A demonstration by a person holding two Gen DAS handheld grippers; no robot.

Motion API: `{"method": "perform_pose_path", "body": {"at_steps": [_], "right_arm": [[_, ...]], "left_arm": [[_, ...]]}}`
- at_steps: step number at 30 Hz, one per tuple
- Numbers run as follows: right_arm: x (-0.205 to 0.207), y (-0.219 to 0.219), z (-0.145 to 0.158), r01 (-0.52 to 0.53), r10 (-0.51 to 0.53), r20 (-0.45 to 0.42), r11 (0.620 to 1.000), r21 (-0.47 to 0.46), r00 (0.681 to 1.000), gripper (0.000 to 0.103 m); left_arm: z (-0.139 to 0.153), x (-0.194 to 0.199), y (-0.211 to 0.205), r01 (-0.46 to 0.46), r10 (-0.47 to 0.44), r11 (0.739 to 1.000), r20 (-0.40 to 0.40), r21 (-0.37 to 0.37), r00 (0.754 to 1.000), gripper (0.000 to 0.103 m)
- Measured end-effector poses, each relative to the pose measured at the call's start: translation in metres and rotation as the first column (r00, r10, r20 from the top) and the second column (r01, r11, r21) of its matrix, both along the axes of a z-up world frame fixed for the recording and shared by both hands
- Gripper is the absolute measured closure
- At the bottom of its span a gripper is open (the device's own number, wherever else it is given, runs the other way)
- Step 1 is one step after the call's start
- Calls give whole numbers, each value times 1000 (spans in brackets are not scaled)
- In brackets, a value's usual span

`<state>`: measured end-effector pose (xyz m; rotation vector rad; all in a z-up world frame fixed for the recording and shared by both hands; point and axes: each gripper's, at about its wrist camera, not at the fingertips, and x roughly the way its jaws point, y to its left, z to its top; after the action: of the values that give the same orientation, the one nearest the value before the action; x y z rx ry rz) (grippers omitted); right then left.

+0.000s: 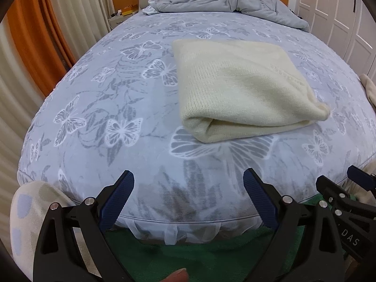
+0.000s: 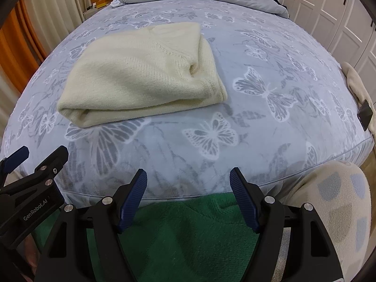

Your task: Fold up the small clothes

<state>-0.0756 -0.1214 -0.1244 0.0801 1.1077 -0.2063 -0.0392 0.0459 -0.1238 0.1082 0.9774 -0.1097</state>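
There, both sets of tongs, the left tongs (image 1: 188, 190) and the right tongs (image 2: 188, 185), hung spread apart and empty by the foot of the bed (image 1: 98, 108), above a green cloth (image 2: 188, 235). Well ahead of them a cream knitted sweater (image 1: 244, 89) lay folded on the butterfly-print bedspread, with a rumpled grey duvet (image 1: 223, 0) beyond.

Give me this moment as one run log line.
cream sweater: folded, lying on bed | left tool: open, empty | right tool: open, empty | both at bed's near edge
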Motion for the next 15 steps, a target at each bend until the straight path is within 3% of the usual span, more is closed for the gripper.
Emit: {"method": "perform_pose_path", "body": {"at_steps": [15], "right_arm": [[-2, 5, 1, 4, -4, 3, 1000, 20, 1000, 32]], "left_arm": [[-3, -4, -7, 27, -27, 1000, 5, -3, 1000, 5]]}}
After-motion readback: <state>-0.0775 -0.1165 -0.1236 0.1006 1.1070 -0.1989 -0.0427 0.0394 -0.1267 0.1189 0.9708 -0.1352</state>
